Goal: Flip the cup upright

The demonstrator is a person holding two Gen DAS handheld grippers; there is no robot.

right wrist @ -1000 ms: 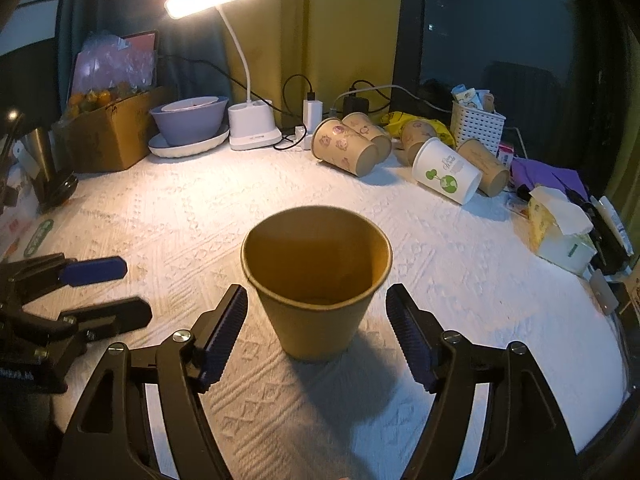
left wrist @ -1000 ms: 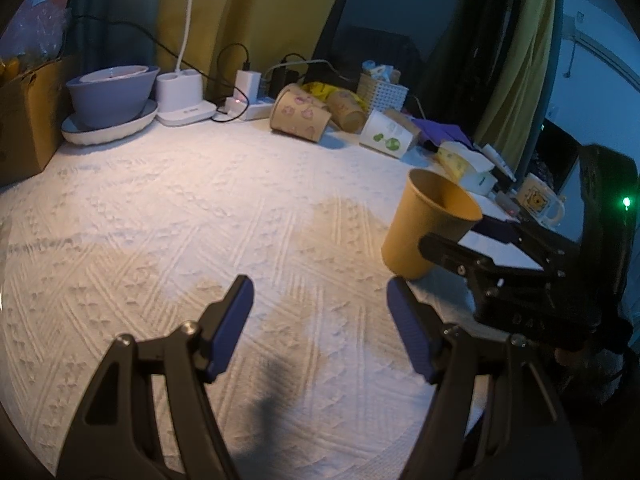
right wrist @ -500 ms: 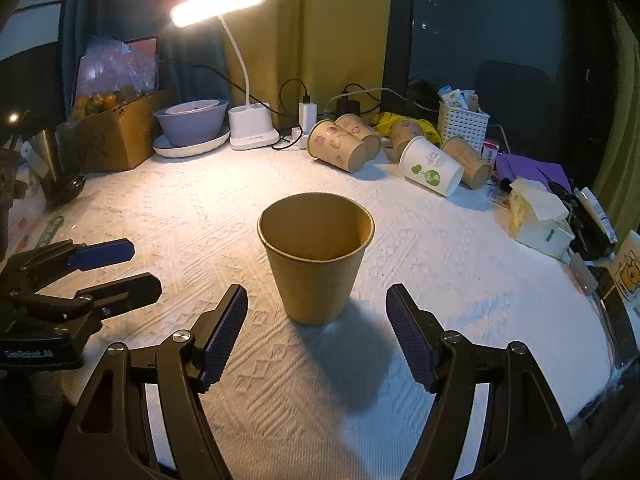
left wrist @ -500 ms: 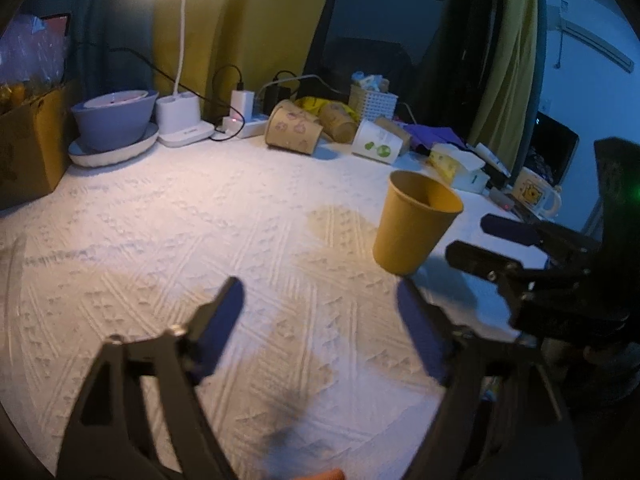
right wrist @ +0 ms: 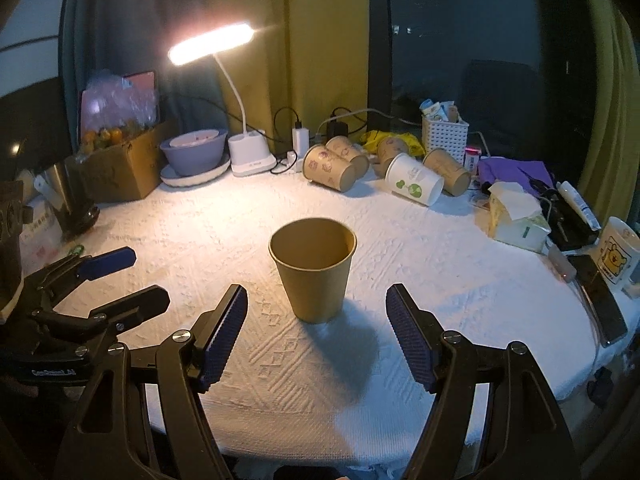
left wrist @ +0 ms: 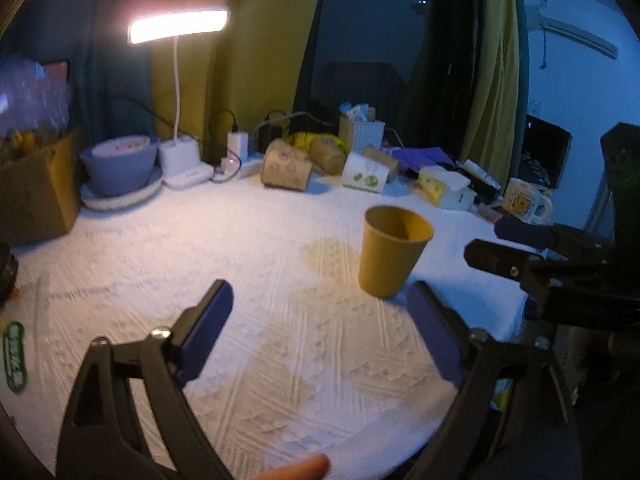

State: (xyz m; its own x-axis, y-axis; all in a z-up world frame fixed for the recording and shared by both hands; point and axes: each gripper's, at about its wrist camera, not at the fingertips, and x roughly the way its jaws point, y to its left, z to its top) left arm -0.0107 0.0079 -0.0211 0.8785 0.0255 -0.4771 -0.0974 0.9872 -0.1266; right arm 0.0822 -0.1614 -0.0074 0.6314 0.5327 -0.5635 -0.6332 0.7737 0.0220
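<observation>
Cup [right wrist: 313,269] upright, clear of both tongs

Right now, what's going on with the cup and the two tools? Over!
Left tool open, holding nothing. Right tool open, apart from the cup. Yellow paper cup upright on the white cloth, mouth up. Nothing between tools and cup.

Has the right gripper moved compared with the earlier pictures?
Yes. The right gripper has backed away from the brown cup, which stands upright on the white cloth.

Bare cloth [right wrist: 460,280] rings the cup [right wrist: 314,268]; toppled cups [right wrist: 332,164] and lamp [right wrist: 248,156] crowd the far edge.
</observation>
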